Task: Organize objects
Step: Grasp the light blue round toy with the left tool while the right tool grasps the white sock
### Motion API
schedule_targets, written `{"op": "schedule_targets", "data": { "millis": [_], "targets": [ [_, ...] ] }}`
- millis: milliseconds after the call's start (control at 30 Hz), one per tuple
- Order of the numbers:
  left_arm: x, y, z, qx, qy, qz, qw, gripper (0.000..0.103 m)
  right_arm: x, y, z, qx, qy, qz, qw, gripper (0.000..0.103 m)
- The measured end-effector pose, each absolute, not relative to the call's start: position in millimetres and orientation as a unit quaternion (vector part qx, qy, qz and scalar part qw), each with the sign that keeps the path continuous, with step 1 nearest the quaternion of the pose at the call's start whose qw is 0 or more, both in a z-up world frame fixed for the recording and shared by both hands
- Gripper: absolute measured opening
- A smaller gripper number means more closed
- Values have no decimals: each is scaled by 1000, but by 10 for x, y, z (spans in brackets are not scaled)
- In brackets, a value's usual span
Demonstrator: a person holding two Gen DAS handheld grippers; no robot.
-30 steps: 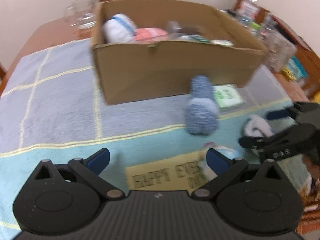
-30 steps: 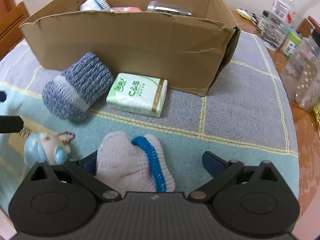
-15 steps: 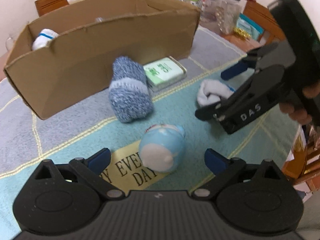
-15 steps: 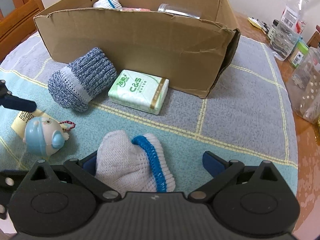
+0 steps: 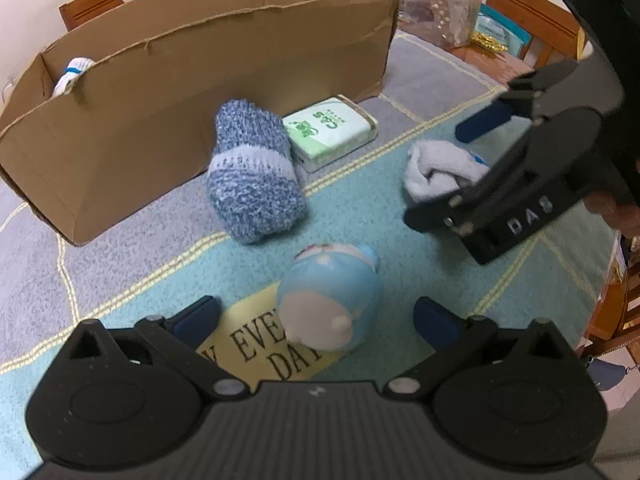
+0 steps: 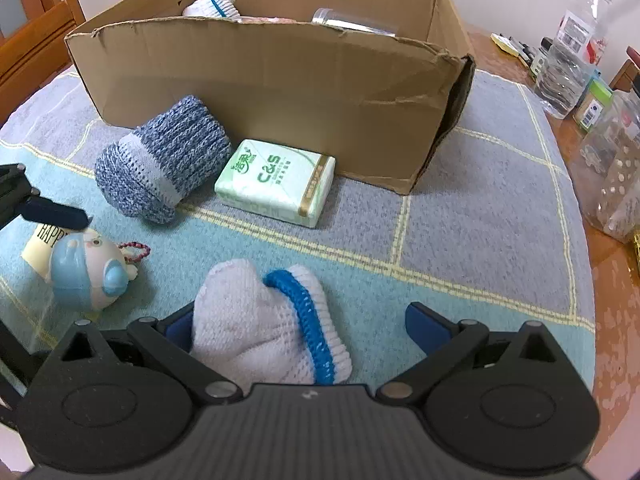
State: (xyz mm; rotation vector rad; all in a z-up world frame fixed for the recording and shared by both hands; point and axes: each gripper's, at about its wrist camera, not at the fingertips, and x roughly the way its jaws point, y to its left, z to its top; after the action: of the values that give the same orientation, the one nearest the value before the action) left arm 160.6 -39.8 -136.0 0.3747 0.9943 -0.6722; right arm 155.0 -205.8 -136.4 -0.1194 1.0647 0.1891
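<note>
Between the left tongs [image 5: 316, 316], spread wide w/ nothing pinched, sits the blue-and-white toy figure [image 5: 330, 304], lying on a yellow card [image 5: 256, 344] on the surface's cloth [image 5: 120, 272]; the blue pads flank it on both sides w/o touching, so this looks like a line-up for a grab. Those jaws have just been opening, toy between them but not pressed. The right tongs [image 6: 298, 328] are likewise released, straddling the white sock w/ blue band [image 6: 272, 320]; one pad seems to brush the sock's side, tho the sock hides the contact, so I can't be sure. Both items lie loose outside the cardboard box [image 5: 192, 80], which already holds another white sock [image 6: 212, 2], something pink, and what looks like a clear container, so prob. the box is where things get sorted to. The blue knit sock [image 5: 252, 176] leans against the box front, touching the green tissue pack [image 5: 332, 132], both waiting on the cloth. Vs. a second ago: the left wrist view has swung from facing the box over bare cloth to sitting right over the toy, w/ a clear roll, and the right tongs now loom much larger in that view. The right wrist view is nearly unchanged, sock in the same spot.
</note>
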Motion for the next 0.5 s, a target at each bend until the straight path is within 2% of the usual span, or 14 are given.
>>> {"op": "schedule_targets", "data": {
  "millis": [267, 500],
  "targets": [
    [1660, -474, -1349, 179, 474, -304, 807, 102, 1426, -2092, -1360, -62, 503, 99, 856, 103],
    [1574, -491, -1221, 207, 451, -320, 807, 68, 1403, -2066, -1354, -65, 503, 102, 856, 103]
  ]
}}
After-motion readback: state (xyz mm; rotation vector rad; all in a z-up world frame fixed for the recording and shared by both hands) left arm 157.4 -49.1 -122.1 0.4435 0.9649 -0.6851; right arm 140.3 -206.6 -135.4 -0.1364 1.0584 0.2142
